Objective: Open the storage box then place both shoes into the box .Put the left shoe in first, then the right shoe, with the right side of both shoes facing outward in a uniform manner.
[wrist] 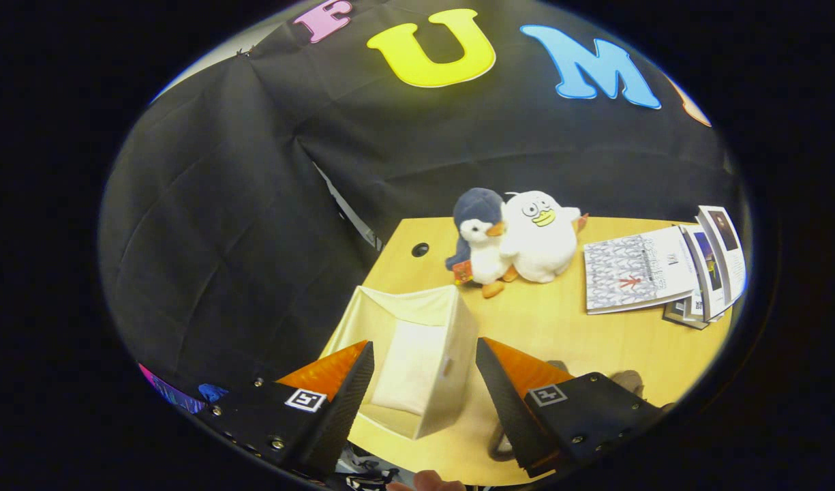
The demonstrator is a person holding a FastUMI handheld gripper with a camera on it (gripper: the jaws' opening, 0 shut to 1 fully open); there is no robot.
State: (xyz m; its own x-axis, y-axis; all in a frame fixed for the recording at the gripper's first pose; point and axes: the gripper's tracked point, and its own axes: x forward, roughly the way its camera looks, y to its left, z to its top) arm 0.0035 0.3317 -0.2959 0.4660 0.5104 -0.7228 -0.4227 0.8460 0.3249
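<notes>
A cream storage box (pixel 451 354) stands on the wooden table (pixel 567 327) with its top open and its inside bare. My gripper (pixel 424 343) hovers above it, open, its two orange-and-black fingers spread wide with the box showing between them. Nothing is held. A grey-brown thing, perhaps a shoe (pixel 625 380), peeks out from behind the right finger (pixel 519 382), mostly hidden by it. Below the left finger (pixel 335 389), at the table's near edge, shows a black-and-white laced thing (pixel 366 479); I cannot tell what it is.
Two plush toys, a dark-blue penguin (pixel 482 239) and a white duck (pixel 540 235), sit beyond the box. A stack of booklets (pixel 662 269) lies to their right. A cable hole (pixel 420 249) is near the table's far left corner. A person's fingertip (pixel 431 481) shows below the fingers.
</notes>
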